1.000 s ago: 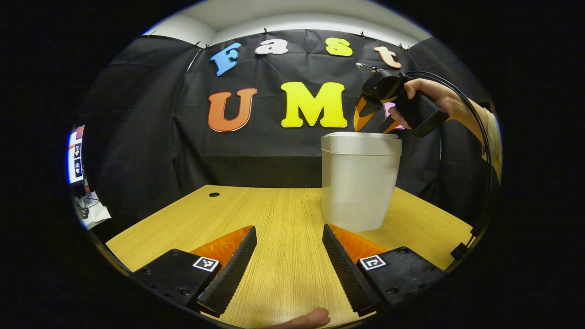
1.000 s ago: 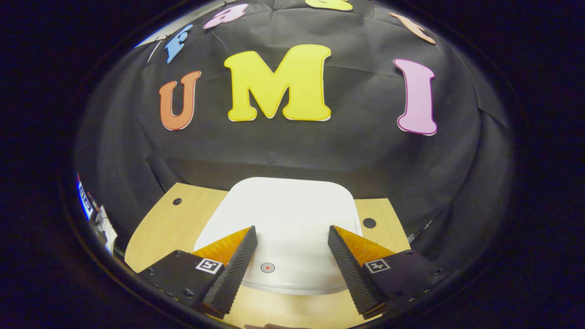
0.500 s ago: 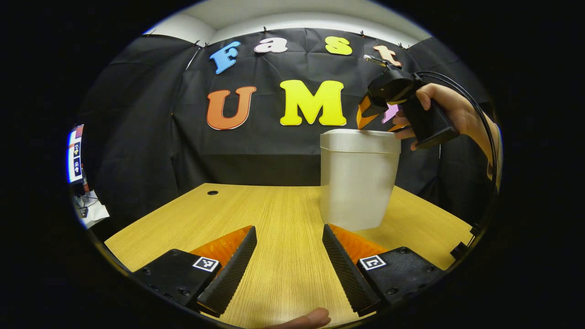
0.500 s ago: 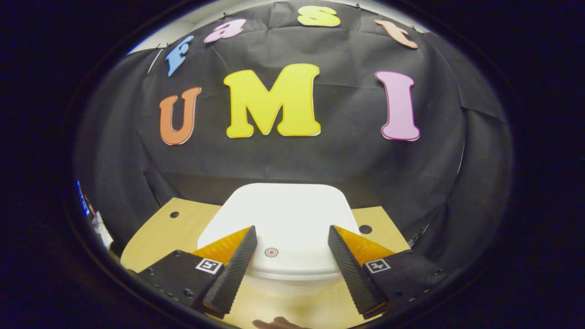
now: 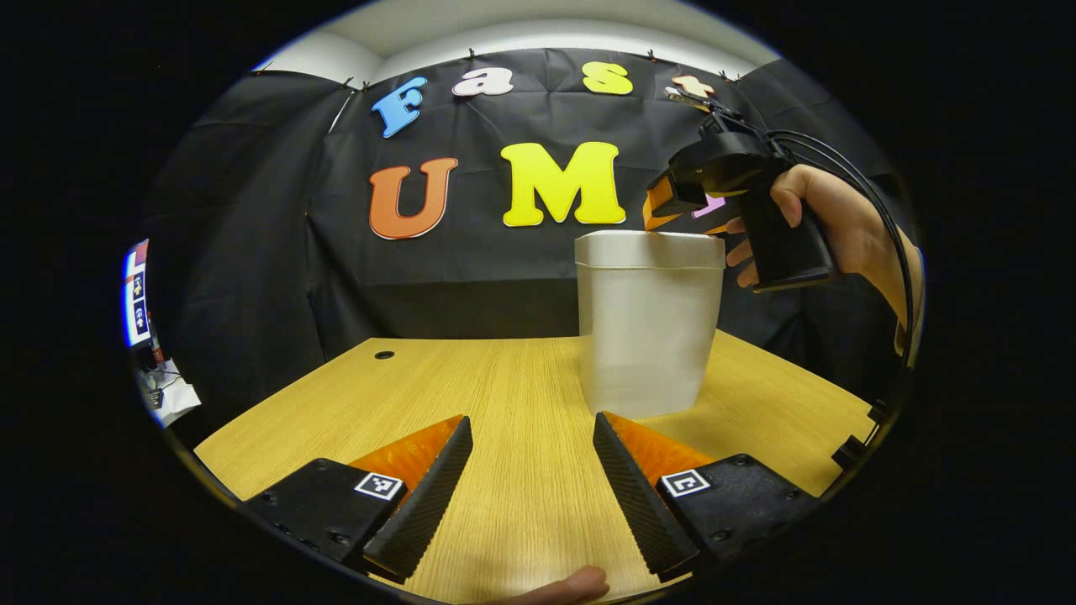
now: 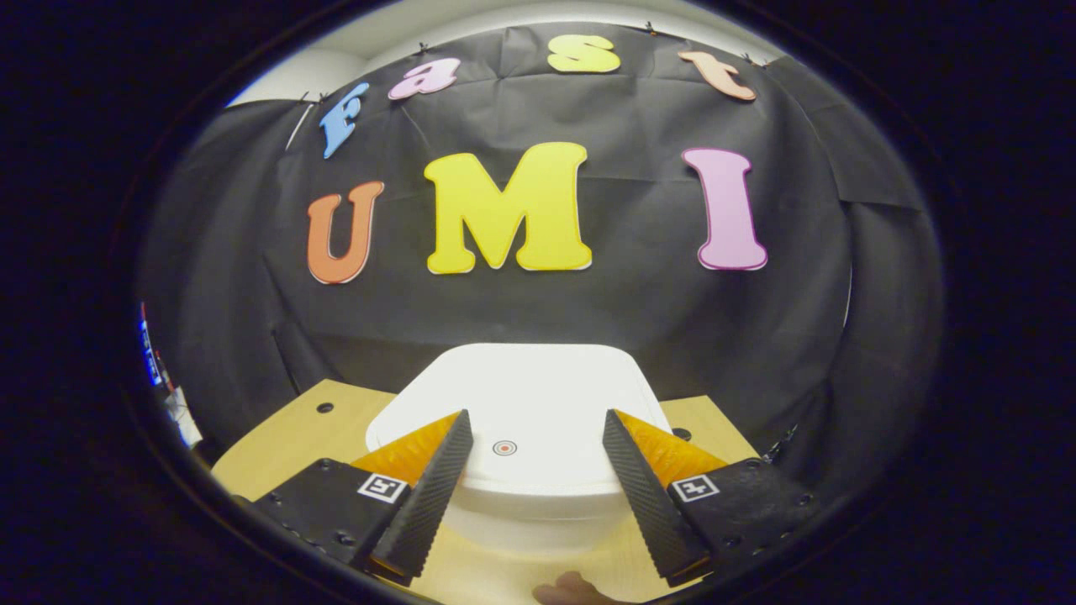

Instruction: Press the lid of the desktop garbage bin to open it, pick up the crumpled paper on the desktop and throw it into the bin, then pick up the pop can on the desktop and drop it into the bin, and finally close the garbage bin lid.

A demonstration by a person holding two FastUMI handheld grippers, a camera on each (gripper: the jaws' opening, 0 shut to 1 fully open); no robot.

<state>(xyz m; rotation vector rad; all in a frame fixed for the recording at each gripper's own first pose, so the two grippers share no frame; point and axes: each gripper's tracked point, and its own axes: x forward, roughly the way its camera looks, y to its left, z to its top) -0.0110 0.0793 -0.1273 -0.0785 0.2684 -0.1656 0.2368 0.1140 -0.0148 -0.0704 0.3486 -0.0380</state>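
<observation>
Right hand-held gripper (image 6: 531, 491), fingers spread, hovered over white plastic bin's closed lid (image 6: 513, 403). Left hand-held gripper (image 5: 531, 487) spread above wooden tabletop (image 5: 504, 395). Best: press red dot (image 6: 503, 448) squarely.

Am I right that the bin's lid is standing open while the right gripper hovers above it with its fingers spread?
Not quite: the lid of the bin is closed flat, as the right gripper view shows. The right gripper does hover above it with fingers spread.
</observation>
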